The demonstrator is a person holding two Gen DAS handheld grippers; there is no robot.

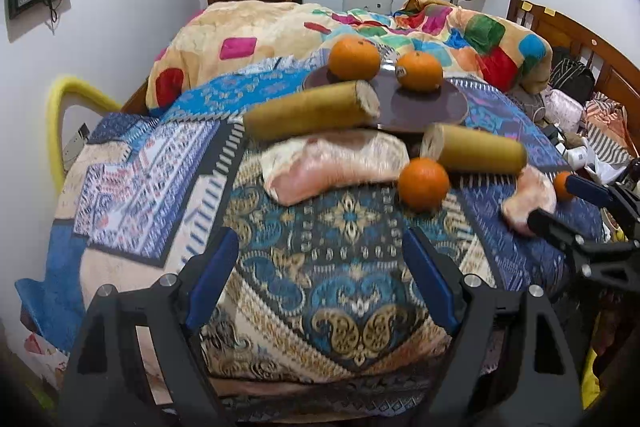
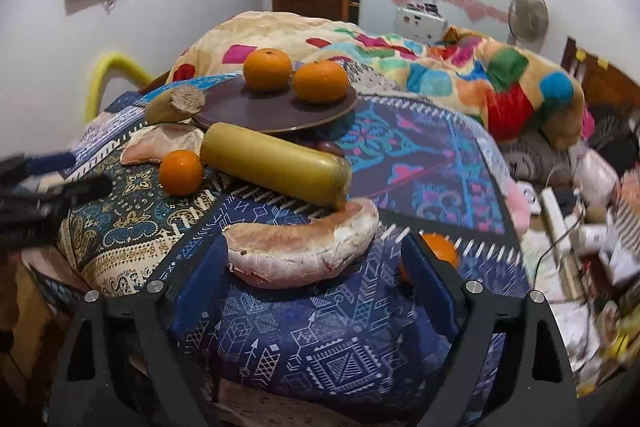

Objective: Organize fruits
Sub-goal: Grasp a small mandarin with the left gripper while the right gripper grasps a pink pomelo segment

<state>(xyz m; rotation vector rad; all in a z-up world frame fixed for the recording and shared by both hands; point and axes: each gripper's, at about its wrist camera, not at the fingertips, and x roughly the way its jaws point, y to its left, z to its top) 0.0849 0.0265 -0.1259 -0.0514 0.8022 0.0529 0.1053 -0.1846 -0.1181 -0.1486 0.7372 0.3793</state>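
Note:
A dark round plate [image 1: 424, 103] [image 2: 256, 107] lies on the patterned bedspread and holds two oranges [image 1: 354, 58] [image 1: 419, 71] [image 2: 267, 69] [image 2: 321, 81]. A third orange [image 1: 423, 183] [image 2: 181, 172] lies on the cloth in front of the plate. A fourth orange [image 1: 562, 185] [image 2: 442, 247] lies far right, partly hidden behind my right gripper's fingers. My left gripper [image 1: 320, 275] is open and empty, short of the third orange. My right gripper [image 2: 316, 267] [image 1: 560, 203] is open around the near end of a pink fake meat piece [image 2: 304, 247].
Two tan cylinders [image 1: 312, 110] [image 1: 476, 147] [image 2: 276, 163] [image 2: 174, 105] and a second pink meat piece [image 1: 336, 163] [image 2: 164, 143] lie around the plate. A rumpled colourful blanket [image 1: 440, 23] lies behind. Clutter and cables [image 2: 568, 227] sit at right.

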